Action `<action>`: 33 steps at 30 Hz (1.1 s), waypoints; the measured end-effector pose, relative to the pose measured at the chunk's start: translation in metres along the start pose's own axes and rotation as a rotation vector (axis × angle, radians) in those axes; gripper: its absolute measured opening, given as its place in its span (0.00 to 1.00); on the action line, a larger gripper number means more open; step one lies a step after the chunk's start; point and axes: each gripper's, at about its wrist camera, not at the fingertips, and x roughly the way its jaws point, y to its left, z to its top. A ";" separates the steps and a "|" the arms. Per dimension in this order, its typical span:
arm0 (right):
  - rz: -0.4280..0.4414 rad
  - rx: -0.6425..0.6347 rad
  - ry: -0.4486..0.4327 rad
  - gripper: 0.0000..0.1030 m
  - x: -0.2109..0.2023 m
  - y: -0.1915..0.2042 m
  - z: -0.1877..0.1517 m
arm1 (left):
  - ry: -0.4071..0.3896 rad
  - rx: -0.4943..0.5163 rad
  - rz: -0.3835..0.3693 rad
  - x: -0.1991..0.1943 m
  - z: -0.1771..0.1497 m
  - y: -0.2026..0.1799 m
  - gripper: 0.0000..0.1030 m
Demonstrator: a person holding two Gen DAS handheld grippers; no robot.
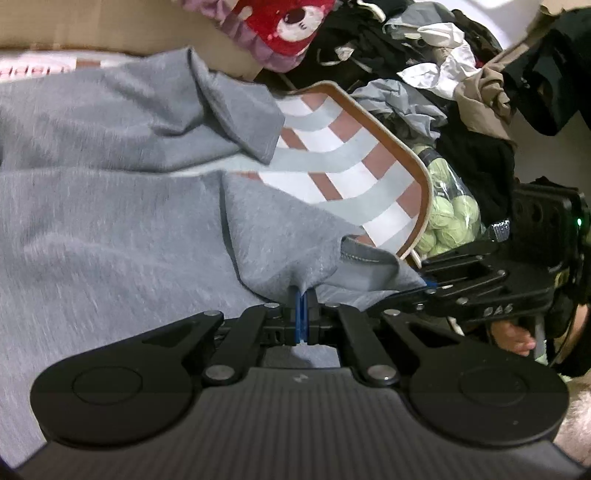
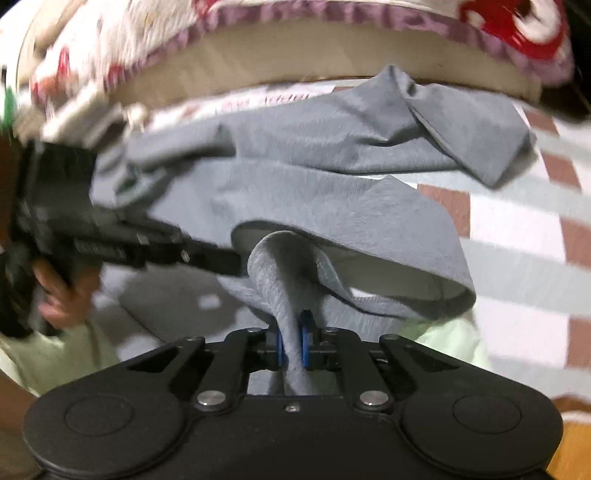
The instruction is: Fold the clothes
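A grey garment (image 1: 110,206) lies spread over a striped mat (image 1: 332,155), its legs or sleeves reaching toward the far side. My left gripper (image 1: 303,295) is shut on a pinch of the grey fabric at its near edge. In the right wrist view the same grey garment (image 2: 332,206) hangs lifted in folds, and my right gripper (image 2: 292,332) is shut on a bunched strip of it. The right gripper (image 1: 428,284) also shows at the right of the left wrist view, clamped on the garment's corner. The left gripper (image 2: 236,262) appears at the left of the right wrist view.
A heap of dark and white clothes (image 1: 424,74) lies at the far right. A clear bag of green yarn balls (image 1: 450,218) sits beside the mat's brown edge. A red and purple plush blanket (image 1: 288,29) rests at the back. A hand (image 2: 62,295) holds the other tool.
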 end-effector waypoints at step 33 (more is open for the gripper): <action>0.006 -0.254 0.128 0.30 0.031 -0.022 0.026 | 0.056 0.107 0.044 0.009 0.012 -0.022 0.01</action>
